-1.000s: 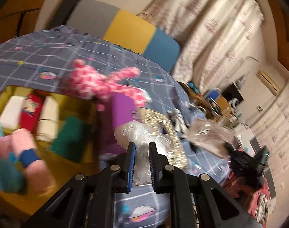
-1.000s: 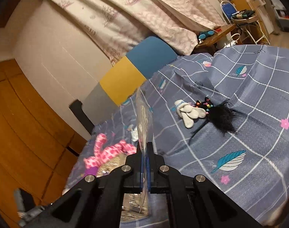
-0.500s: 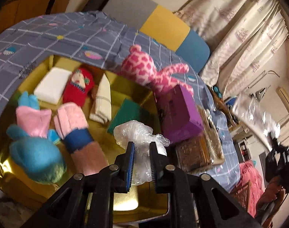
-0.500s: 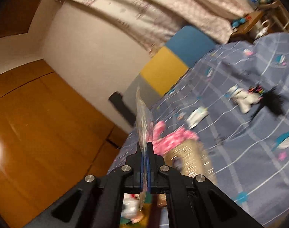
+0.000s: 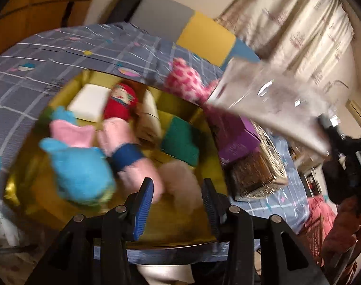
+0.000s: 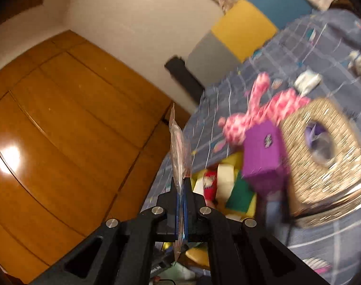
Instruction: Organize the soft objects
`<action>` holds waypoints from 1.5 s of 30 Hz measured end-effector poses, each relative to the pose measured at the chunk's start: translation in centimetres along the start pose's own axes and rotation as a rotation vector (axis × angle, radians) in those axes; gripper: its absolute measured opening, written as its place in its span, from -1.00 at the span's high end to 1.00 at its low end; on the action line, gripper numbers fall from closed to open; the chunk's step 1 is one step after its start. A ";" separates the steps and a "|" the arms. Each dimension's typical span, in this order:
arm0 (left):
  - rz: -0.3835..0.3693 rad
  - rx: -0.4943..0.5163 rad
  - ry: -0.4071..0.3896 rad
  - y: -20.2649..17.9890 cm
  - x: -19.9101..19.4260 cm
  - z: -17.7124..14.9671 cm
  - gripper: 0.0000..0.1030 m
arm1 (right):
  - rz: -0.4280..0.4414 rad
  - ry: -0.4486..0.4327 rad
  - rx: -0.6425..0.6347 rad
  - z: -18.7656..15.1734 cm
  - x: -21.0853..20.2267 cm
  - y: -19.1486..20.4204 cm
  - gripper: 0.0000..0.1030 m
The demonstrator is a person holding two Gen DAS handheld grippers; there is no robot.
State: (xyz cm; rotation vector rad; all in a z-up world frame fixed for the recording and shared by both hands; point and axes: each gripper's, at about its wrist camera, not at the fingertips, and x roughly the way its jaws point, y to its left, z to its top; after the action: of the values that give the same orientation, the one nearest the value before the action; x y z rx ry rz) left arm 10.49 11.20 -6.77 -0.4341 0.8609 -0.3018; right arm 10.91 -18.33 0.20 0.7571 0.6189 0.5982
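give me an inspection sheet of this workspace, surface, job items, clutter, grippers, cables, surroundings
Surface: bedspread, grey-blue with a grid pattern.
Job's things: gold box holding socks and soft items; blue sock; green cloth; pale fluffy item.
Clutter: pink spotted plush; purple box; glittery gold box.
Grippers: left gripper open over the gold box; right gripper shut on clear plastic bag.
Cables: nothing seen.
Surroundings: wooden wardrobe; curtains.

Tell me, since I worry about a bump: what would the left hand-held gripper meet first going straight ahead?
Probably the pale bundle lying in the gold box, right ahead of the open left hand-held gripper. Blur leaves depth uncertain.
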 end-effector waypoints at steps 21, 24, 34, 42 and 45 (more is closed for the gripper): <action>0.065 -0.206 -0.127 6.4 -4.0 0.4 0.18 | -0.025 0.232 0.131 -3.5 17.0 -2.1 0.85; 0.061 -0.212 -0.132 6.5 -4.1 0.4 0.18 | -0.060 0.297 0.108 -3.9 19.7 -2.5 0.11; 0.058 -0.236 -0.116 6.9 -3.7 0.0 0.18 | -0.199 0.179 -0.131 -3.1 14.7 -0.5 -0.39; 0.036 -0.186 -0.089 5.3 -2.9 -0.4 0.18 | -0.217 0.124 -0.230 -3.1 10.6 1.6 -0.43; 0.012 -0.173 -0.064 4.5 -2.3 -0.6 0.18 | -0.220 0.092 -0.248 -2.9 8.9 1.9 -0.44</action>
State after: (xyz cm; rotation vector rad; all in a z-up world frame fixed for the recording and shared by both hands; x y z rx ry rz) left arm 8.99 15.98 -7.82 -0.5956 0.8293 -0.2017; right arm 14.34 -9.91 -2.57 0.4242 0.6877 0.4971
